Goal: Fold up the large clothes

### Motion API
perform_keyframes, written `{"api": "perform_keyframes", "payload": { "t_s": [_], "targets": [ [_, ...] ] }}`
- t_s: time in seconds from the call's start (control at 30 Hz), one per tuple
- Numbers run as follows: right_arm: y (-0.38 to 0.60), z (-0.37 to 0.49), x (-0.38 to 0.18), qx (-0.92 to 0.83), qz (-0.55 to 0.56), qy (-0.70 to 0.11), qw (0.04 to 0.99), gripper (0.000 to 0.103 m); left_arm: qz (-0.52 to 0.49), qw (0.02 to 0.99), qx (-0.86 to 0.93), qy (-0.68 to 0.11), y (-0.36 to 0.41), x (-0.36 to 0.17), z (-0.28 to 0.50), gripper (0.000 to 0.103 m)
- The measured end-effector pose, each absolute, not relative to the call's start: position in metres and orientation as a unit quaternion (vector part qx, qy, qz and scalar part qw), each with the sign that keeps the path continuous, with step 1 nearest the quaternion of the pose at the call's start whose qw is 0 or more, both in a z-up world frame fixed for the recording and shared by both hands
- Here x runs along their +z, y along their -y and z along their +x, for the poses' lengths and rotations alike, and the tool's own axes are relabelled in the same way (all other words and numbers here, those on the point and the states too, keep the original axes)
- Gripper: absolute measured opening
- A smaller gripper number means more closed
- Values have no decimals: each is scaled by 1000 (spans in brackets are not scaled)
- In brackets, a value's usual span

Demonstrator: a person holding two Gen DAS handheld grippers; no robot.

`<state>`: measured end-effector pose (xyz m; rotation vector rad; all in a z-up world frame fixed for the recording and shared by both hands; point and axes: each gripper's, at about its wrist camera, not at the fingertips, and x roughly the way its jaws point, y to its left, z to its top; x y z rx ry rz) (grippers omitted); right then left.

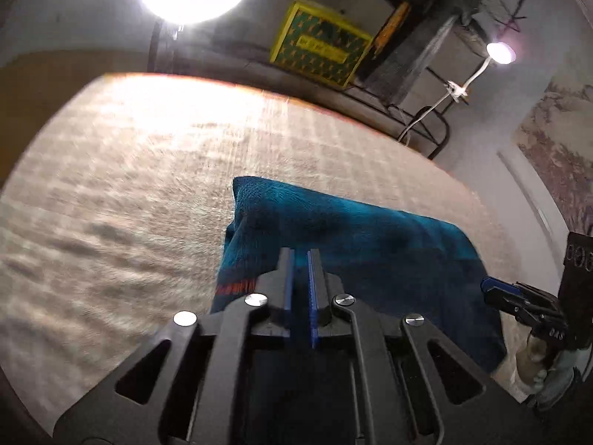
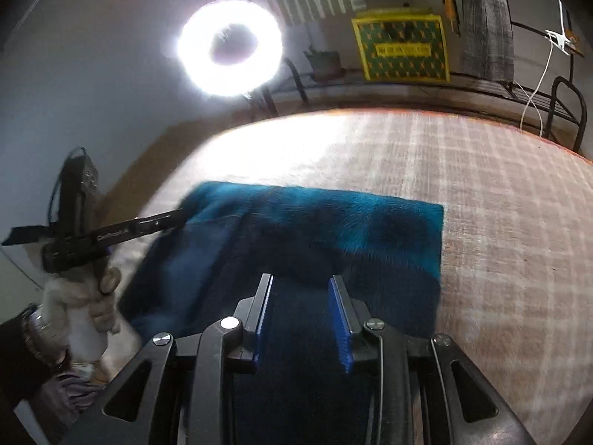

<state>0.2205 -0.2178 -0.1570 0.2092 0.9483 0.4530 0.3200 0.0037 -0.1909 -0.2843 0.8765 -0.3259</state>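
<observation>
Claw first: our left claw [image 1: 301, 259] has its blue pads almost together, clenched, with only a thin slit between them. Whether a fold of the teal blanket [image 1: 333, 230] is pinched there we cannot tell from its own camera; the fleece lies directly behind the tips. Our right claw [image 2: 301, 285] stands partly parted, with dark blue fleece showing between and below its pads, and we cannot tell if the pads press on it.

We take the teal blanket as our landmark. It lies folded into a rough rectangle on a pale checked bed cover [image 1: 111, 185], which spreads out beyond it and to both sides.

From the left wrist we see a red-orange band [image 1: 237, 286] on the blanket's lower left edge, just beside the left claw, which the right view does not show. We also see the right claw at the blanket's right edge, and a small lamp [image 1: 500, 53] well beyond the blanket to the right.

From the right wrist we see what the left misses: a gloved hand [image 2: 92, 296] gripping the left tool at the blanket's left corner, and the ring light [image 2: 229, 47] whole, far beyond the blanket. A yellow-edged green box [image 2: 402, 49] sits beyond the blanket in both views.
</observation>
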Motion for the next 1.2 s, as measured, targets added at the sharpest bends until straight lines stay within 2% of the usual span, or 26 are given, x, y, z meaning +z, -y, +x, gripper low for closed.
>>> {"api": "perform_keyframes", "payload": {
  "t_s": [0.17,0.2,0.27,0.4,0.53,0.57,0.6,0.63,0.67,0.7,0.73,0.8,0.83,1.1,1.2],
  "targets": [
    [232,186,-179,214,114,-496,834,31,-134,864,-142,-463,-18,-215,293,6],
    [234,186,-185,209,111,-504,831,29,-141,860,-139,-471,-20,-225,292,10],
    [238,184,-197,208,126,-514,822,29,-140,859,-144,-471,-18,-236,294,11],
    [242,179,-211,213,144,-525,812,28,-124,856,-151,-478,-20,-233,291,12],
    [252,176,-194,220,143,-525,809,29,-171,848,-154,-478,-44,-217,293,12],
    [256,173,-187,223,142,-519,813,32,-187,849,-155,-470,-53,-210,293,19],
    [263,170,-180,228,148,-509,816,37,-202,848,-158,-465,-61,-207,294,33],
    [269,170,-176,231,152,-503,819,49,-224,842,-161,-463,-71,-204,298,44],
    [276,169,-172,229,157,-494,824,57,-242,836,-160,-466,-77,-204,303,63],
    [284,173,-169,224,162,-483,831,70,-267,824,-166,-472,-84,-206,309,69],
    [293,175,-167,217,169,-473,837,79,-282,814,-174,-477,-87,-209,313,69],
    [309,185,-168,213,196,-465,837,89,-315,783,-197,-498,-90,-222,329,71],
    [317,192,-173,217,218,-467,829,90,-321,775,-196,-507,-91,-228,335,71],
    [327,230,-228,257,304,-502,768,89,-363,728,-227,-535,-81,-265,359,71],
    [324,239,-246,273,320,-512,749,85,-374,717,-236,-539,-78,-274,363,71]
  ]
}}
